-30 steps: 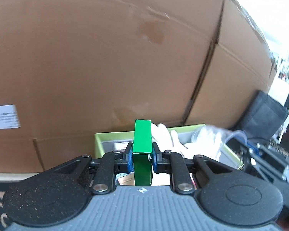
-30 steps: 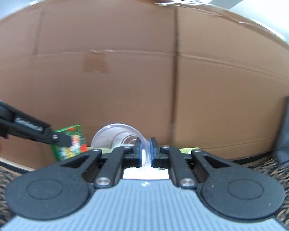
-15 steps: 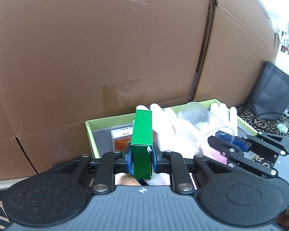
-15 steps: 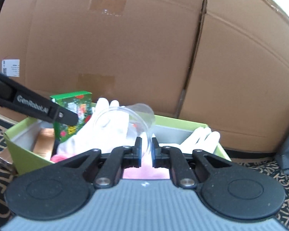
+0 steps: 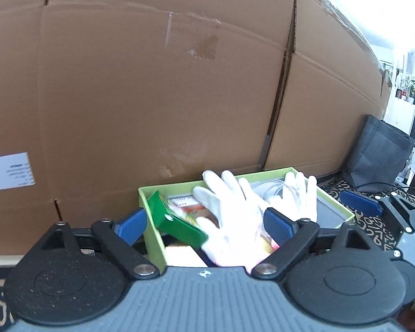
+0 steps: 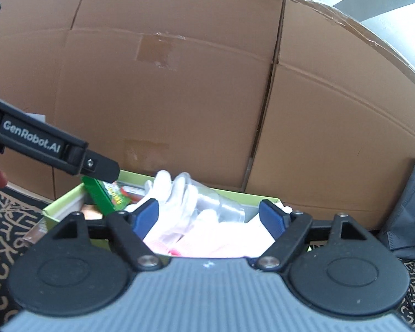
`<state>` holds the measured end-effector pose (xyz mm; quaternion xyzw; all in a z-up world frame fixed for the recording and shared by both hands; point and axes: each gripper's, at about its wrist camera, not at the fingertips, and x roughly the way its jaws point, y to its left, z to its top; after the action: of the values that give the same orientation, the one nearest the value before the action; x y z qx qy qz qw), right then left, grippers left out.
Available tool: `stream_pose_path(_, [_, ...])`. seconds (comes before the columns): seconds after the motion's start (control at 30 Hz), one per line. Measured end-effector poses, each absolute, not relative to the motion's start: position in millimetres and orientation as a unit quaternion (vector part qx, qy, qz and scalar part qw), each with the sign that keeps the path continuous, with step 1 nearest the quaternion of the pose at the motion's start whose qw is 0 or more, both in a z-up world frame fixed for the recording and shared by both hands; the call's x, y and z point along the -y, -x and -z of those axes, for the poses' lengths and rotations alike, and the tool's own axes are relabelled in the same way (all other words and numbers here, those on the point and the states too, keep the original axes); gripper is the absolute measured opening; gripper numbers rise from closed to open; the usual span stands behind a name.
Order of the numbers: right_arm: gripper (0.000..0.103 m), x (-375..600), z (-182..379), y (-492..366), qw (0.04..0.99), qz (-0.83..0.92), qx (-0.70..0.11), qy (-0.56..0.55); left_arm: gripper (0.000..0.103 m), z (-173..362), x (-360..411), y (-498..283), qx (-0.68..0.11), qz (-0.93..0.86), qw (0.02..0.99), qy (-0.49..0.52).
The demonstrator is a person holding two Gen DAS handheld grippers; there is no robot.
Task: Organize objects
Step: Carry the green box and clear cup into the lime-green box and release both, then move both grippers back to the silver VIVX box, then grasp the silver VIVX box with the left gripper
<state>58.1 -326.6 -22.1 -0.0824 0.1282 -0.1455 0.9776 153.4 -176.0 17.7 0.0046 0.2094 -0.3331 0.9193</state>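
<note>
Both loads let go over the shallow lime-green cardboard tray (image 5: 335, 204), which sits against the tall brown corrugated carton (image 5: 157, 88). Left gripper (image 5: 204, 222): jaws have just been opening, now spread wide; the small glossy green printed box (image 5: 177, 222) lies tilted between them, untouched by either pad, leaning into the tray's left end. Right gripper (image 6: 209, 215): jaws likewise just been opening and released; the clear plastic cup (image 6: 221, 203) lies on its side atop the white fabric gloves (image 6: 174, 193) inside the tray. Step in hand, as I judge it, is the drop-off. To do it well: draw each gripper straight back and up, pads kept wide, so neither snags a glove or tips the leaning box out.
</note>
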Motion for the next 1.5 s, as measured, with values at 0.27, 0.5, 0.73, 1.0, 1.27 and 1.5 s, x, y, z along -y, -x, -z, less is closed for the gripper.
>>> stream_pose_path(0.27, [0.044, 324.8, 29.6, -67.9, 0.976, 0.131, -0.155, 0.083, 0.095, -11.1, 144.4, -131.9, -0.211, 0.323, 0.923, 0.008])
stream_pose_path(0.5, [0.031, 340.8, 43.3, -94.5, 0.97, 0.142, -0.187, 0.06, 0.095, -0.6, 115.1, -129.6, -0.216, 0.284, 0.934, 0.014])
stream_pose_path(0.73, [0.078, 310.9, 39.5, -49.3, 0.982, 0.11, -0.145, 0.045, 0.095, 33.3, 96.3, -141.5, -0.268, 0.235, 0.934, 0.023])
stream_pose_path(1.0, [0.083, 286.5, 58.6, -23.2, 0.982, 0.066, -0.174, -0.009, 0.095, 57.9, 104.8, -161.1, -0.293, 0.211, 0.932, 0.018])
stream_pose_path(1.27, [0.084, 279.5, 62.9, -18.1, 0.978, 0.065, -0.197, -0.018, 0.082, 76.5, 121.9, -186.4, -0.322, 0.222, 0.92, 0.005])
stream_pose_path(1.5, [0.084, 270.8, 64.6, -21.7, 0.977, 0.05, -0.206, -0.022, 0.042, 76.0, 107.3, -169.9, -0.315, 0.237, 0.918, -0.027])
